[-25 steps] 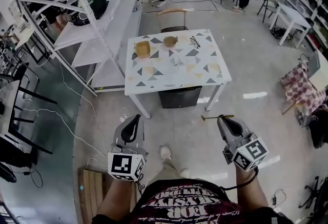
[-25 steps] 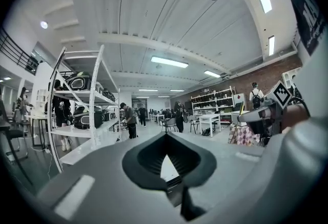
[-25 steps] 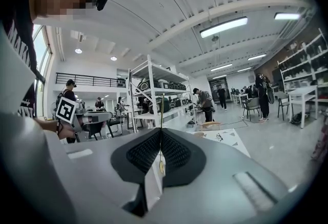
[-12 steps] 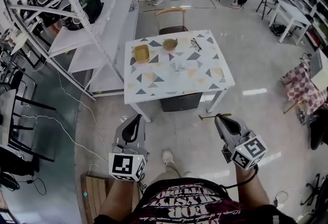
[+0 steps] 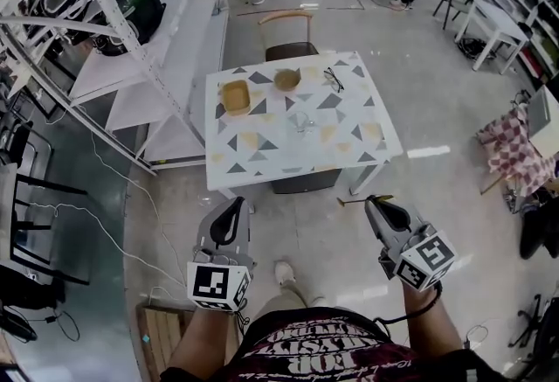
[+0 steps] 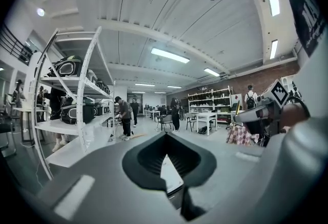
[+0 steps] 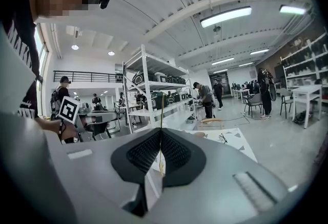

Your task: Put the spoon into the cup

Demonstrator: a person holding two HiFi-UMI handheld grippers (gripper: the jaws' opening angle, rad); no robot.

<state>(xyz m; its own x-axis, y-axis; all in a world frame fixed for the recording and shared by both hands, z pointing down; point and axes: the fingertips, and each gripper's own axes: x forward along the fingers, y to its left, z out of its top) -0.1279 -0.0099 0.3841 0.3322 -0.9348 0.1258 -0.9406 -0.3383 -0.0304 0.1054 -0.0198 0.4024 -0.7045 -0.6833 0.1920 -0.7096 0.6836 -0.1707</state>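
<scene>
My right gripper is shut on a thin golden spoon, whose shaft sticks out to the left of the jaws. In the right gripper view the spoon rises straight up from between the pads of the right gripper. My left gripper is held level with it, shut, with nothing in it. Both hang over the floor, short of the triangle-patterned white table. On the table stand a small clear cup, a yellowish square container and a brownish bowl.
A pair of glasses lies at the table's far right. A chair stands behind the table and a dark box under it. White metal shelving runs along the left. People stand far back.
The table has come a little nearer and shifted left in the head view. Both grippers keep their pose, and the spoon stays in the right one.
</scene>
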